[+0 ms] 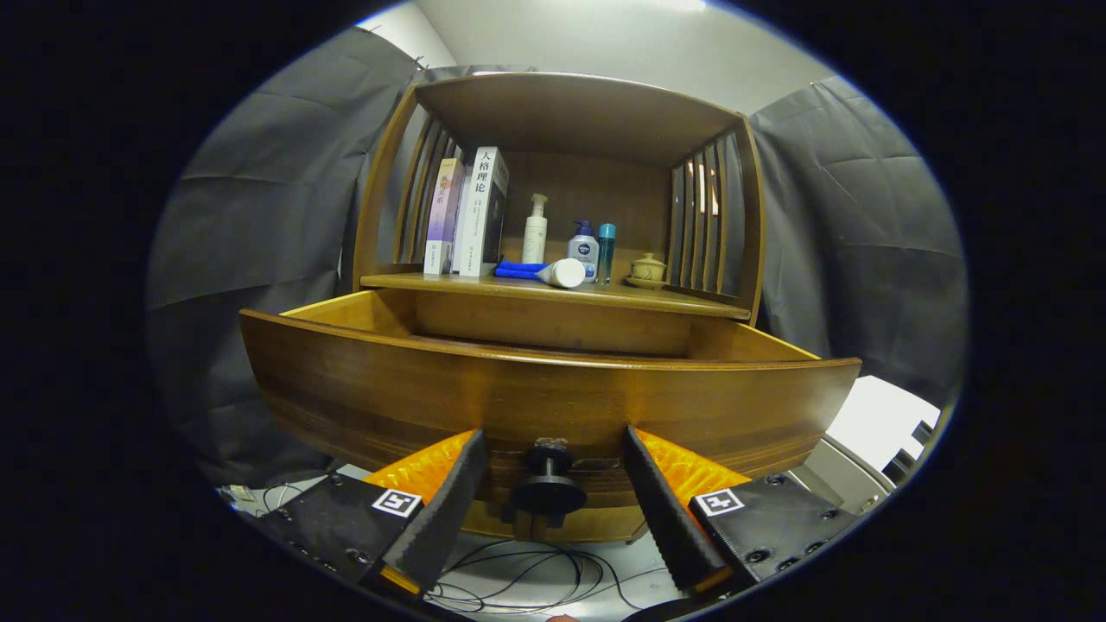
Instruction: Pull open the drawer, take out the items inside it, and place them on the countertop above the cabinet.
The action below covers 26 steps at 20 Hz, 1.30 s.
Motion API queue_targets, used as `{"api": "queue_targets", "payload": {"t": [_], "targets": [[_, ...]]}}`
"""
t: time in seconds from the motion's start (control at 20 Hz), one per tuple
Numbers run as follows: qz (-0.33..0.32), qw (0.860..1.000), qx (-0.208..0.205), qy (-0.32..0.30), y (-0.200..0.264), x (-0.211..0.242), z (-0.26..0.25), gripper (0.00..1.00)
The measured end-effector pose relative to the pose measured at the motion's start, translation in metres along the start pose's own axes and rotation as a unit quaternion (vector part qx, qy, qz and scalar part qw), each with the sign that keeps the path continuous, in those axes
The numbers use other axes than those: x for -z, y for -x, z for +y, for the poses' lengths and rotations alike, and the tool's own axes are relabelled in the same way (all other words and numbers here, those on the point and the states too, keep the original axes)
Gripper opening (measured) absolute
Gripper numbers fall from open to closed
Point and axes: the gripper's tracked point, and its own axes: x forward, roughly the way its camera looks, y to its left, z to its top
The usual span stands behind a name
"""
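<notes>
The drawer (553,397) is pulled out, its tall front hiding whatever lies inside. The hand-held gripper (553,471) is spread wide, its fingers flanking the knob (547,488) without touching it. On the counter (432,282), books (471,212) at ten o'clock, bottles (570,246) at twelve, a small lidded cup (647,269) at one o'clock.

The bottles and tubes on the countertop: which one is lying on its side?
The blue tube with the white cap, in front of the upright bottles.
</notes>
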Motion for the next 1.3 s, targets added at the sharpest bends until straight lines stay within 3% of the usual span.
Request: {"api": "queue_targets", "payload": {"t": [0.2,1.3], "targets": [[0.017,1.0,-0.015,-0.022,-0.017,0.001,0.004,0.98],[0.013,1.0,0.002,-0.025,-0.095,-0.011,0.014,0.98]]}}
